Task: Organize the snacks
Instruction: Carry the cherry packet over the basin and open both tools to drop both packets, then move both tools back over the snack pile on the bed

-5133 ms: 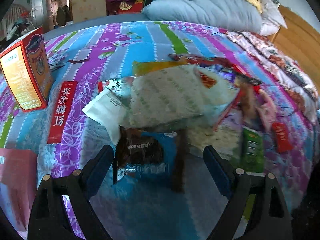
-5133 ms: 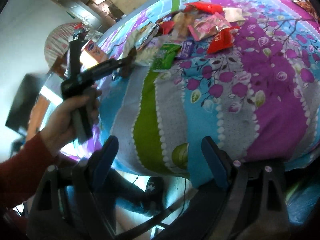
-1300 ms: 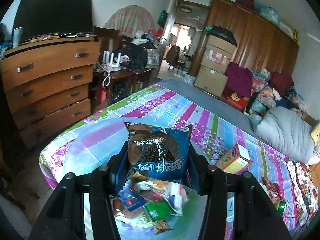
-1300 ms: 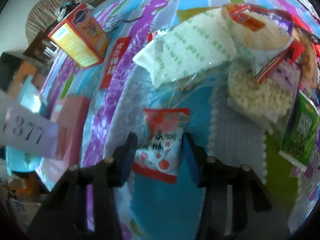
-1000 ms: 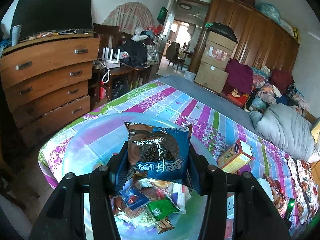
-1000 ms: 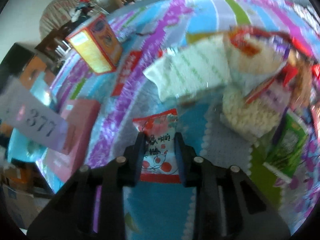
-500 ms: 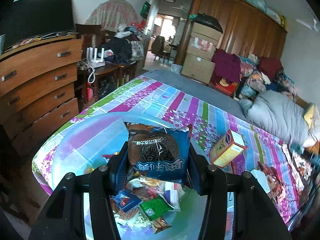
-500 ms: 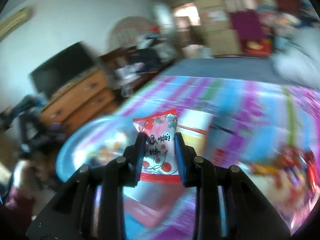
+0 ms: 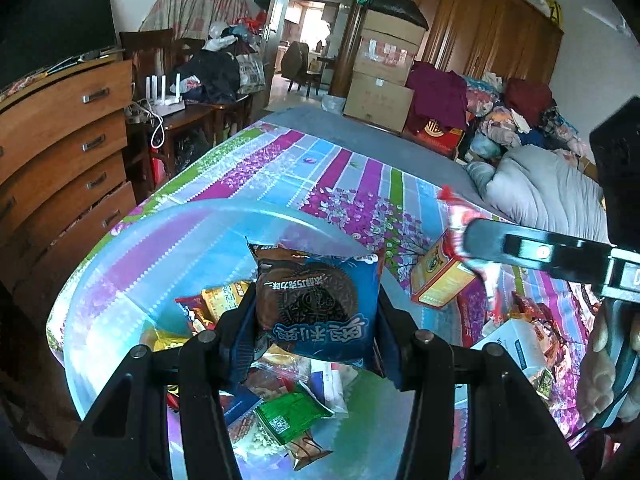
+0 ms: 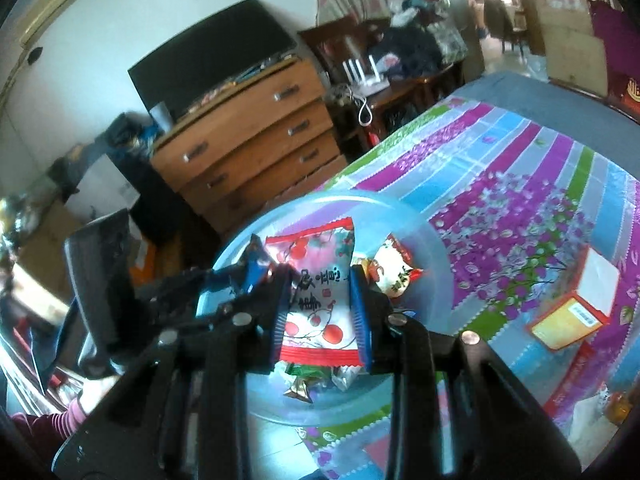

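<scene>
The bed [image 9: 352, 184] fills the middle of the room, its striped purple, blue and green floral cover stretched out, a wooden chest of drawers [image 10: 256, 136] standing off beside it, and on the near corner of the cover sits the translucent blue plastic basin [image 9: 120, 280], already loaded with small snack packets in green, yellow and red. Over that basin hangs the left gripper [image 9: 316, 312], jaws clamped on the blue chocolate sandwich-cookie packet [image 9: 318, 304], held upright above the heap. In from the right side of the left view comes the right gripper [image 10: 320, 312], a hand [image 9: 604, 376] wrapped round its handle, and the right view shows it pinched tight on the red-and-white cherry-print candy packet [image 10: 316, 292], right over the basin and just beside the cookie packet. Out on the cover past the basin's rim lies an orange-and-yellow carton [image 9: 438, 276], with more loose packets scattered near it towards the bed's far side
</scene>
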Available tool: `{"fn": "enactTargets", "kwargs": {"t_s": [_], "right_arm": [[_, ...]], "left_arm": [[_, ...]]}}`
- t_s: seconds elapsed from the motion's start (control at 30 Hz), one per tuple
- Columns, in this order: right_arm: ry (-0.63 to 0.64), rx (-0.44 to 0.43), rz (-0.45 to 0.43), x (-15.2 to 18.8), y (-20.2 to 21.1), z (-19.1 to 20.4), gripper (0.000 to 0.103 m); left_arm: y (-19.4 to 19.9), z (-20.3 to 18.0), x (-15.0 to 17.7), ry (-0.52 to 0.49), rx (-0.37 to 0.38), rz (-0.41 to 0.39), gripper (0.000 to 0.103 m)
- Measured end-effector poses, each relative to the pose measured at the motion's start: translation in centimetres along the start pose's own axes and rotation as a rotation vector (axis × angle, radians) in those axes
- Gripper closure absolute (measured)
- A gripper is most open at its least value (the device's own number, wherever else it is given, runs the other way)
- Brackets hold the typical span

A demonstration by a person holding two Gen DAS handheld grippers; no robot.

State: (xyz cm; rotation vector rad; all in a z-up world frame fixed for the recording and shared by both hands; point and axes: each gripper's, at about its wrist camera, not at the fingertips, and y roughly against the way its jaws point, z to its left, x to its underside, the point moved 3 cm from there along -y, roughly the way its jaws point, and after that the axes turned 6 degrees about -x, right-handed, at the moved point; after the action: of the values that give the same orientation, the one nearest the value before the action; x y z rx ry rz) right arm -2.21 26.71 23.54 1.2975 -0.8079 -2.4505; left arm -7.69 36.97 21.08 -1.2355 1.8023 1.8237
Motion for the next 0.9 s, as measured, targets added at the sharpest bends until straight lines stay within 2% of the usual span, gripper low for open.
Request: {"fn": "enactTargets", "kwargs": {"t_s": [0.33,0.37,0.47,0.5,0.6,0.9], "right_arm": [[0.002,0.03,0.039,-0.1,-1.7,-0.1,0.072],[0.0,0.03,0.045,-0.1,-1.9,-0.1,0.071],[-0.012,0.037,0.058,0.0,-2.4,-0.3,0.07],[-0.018,0.038,0.062,0.1,-2.5,-0.5,0.069],[-0.024,0.041,0.053,0.3,-2.3,-0.6,0.061],[-0.035,0.032,0.042,1.6,-1.5,-0.5,0.06]], "left_arm": [[-0.7,0.3,0.2,0.005,0.007,0.022,0.049],[-0.9,0.2,0.2,0.005,0.01,0.025,0.047],[-1.2,0.2,0.3,0.018,0.019,0.039,0.032],[-1.2,0.2,0.4,0.024,0.02,0.041,0.029],[-1.3,0.4,0.5,0.038,0.03,0.051,0.029],[-0.7,1.4,1.0,0.073,0.03,0.041,0.029]]}}
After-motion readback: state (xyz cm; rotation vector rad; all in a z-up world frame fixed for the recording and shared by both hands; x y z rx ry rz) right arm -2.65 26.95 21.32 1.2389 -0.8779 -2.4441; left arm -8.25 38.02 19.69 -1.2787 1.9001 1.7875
